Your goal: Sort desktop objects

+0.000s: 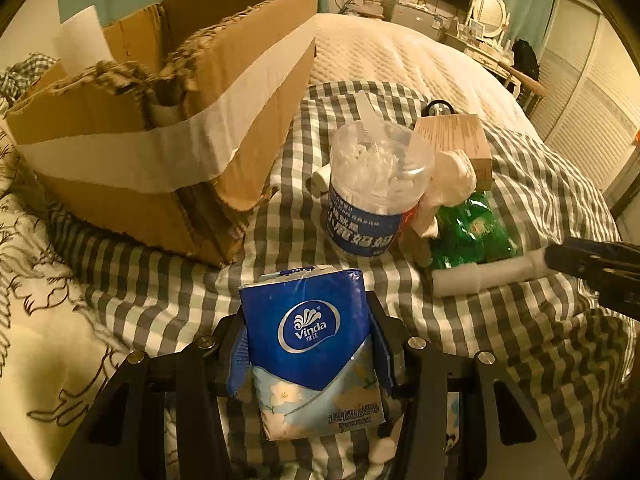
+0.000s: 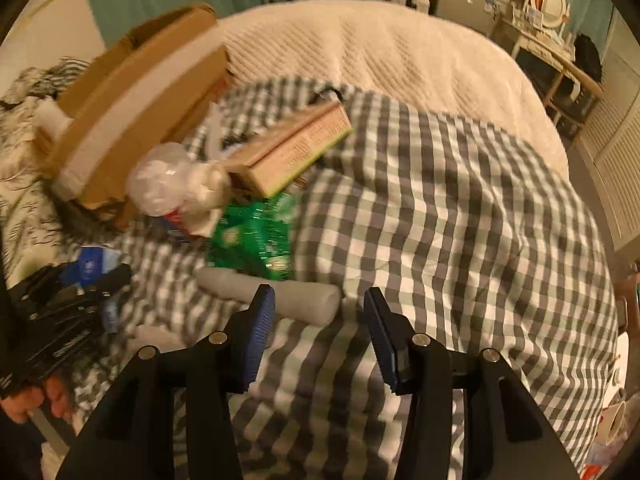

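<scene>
My left gripper (image 1: 306,312) is shut on a blue Vinda tissue pack (image 1: 310,344), held upright above the checked blanket (image 1: 160,300). Up to the left stands an open cardboard box (image 1: 160,140) with white tape. My right gripper (image 2: 319,294) is open, nothing pressed between its blue pads. A white roll (image 2: 280,300) lies on the blanket just beyond its left finger. In the left wrist view, the right gripper (image 1: 592,264) shows at the right edge, at the end of that white roll (image 1: 480,276).
Beyond the roll, a pile holds a clear cotton-swab jar (image 1: 372,196), a crumpled white tissue (image 1: 452,180), a green packet (image 1: 472,232) and a tan carton (image 2: 292,148). The quilted bedspread (image 2: 380,52) lies behind. A hand (image 2: 24,400) shows at the lower left.
</scene>
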